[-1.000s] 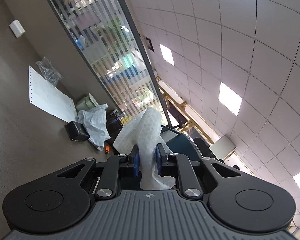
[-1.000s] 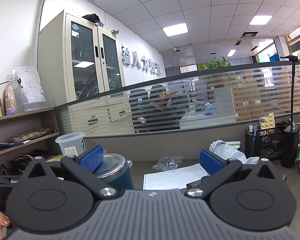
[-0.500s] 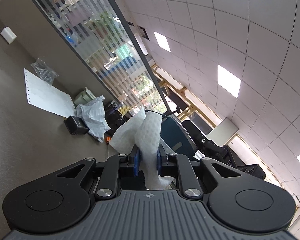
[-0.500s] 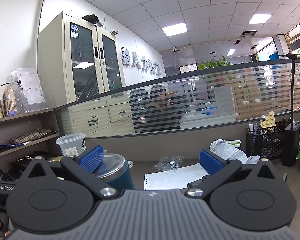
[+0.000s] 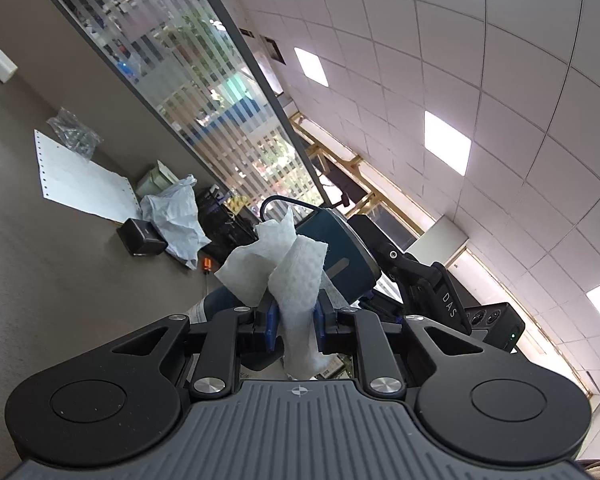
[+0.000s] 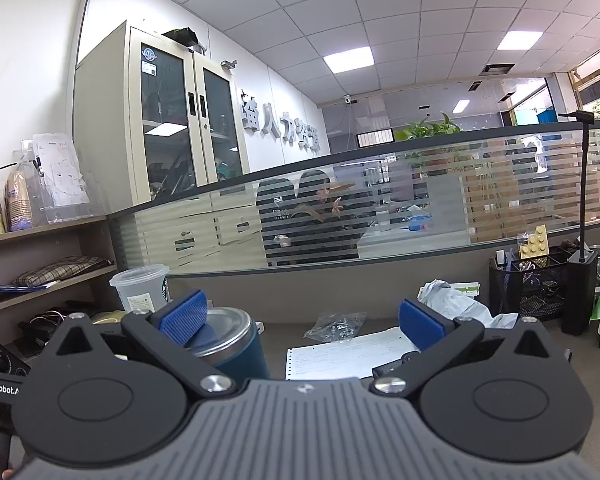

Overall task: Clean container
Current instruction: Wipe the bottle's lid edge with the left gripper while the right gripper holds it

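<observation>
The container is a dark blue tumbler (image 6: 236, 350) with a steel rim, standing on the grey desk just past my right gripper's left finger. In the left wrist view the tumbler (image 5: 338, 254) appears right beyond a white paper towel (image 5: 288, 268). My left gripper (image 5: 294, 326) is shut on the paper towel, whose crumpled end sticks out toward the tumbler's side. My right gripper (image 6: 302, 318) is open and empty, its blue pads (image 6: 184, 316) wide apart. The tumbler sits outside the jaws, to the left.
A printed sheet (image 6: 348, 356), a clear bag of small parts (image 6: 336, 326) and a crumpled white bag (image 6: 456, 306) lie on the desk. A plastic cup (image 6: 142, 290) stands behind the tumbler. A mesh organiser (image 6: 528, 284) and black stand (image 6: 578, 292) sit right. A glass partition runs behind.
My left gripper has swung with the towel, and the tumbler and the right gripper's body have come into fuller view behind it. The right gripper's view has hardly changed.
</observation>
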{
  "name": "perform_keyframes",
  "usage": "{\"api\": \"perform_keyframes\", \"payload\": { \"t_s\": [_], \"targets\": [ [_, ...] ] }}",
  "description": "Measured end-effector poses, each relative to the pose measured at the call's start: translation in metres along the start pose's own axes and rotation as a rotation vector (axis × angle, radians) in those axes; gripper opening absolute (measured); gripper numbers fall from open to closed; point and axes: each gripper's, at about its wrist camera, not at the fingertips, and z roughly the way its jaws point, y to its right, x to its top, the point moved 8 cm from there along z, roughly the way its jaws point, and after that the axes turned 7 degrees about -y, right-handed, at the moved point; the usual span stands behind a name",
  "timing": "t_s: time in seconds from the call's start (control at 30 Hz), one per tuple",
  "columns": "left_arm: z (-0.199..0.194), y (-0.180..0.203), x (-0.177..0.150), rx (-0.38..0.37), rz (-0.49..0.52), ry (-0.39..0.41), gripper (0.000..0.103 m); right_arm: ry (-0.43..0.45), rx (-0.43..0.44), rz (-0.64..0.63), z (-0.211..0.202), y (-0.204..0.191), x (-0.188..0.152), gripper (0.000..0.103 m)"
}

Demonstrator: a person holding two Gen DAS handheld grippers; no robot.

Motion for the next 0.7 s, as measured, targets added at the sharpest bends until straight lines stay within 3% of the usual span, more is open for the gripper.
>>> {"api": "perform_keyframes", "payload": {
  "t_s": [0.23, 0.7],
  "targets": [
    [0.001, 0.002, -0.002, 0.000, 0.029, -0.026, 0.023, 0.000, 0.005, 0.001, 0.001, 0.001, 0.002, 0.103],
    [-0.001, -0.018, 0.021, 0.014, -0.020, 0.054, 0.014, 0.001, 0.013, 0.004, 0.002, 0.002, 0.001, 0.103]
  ]
}}
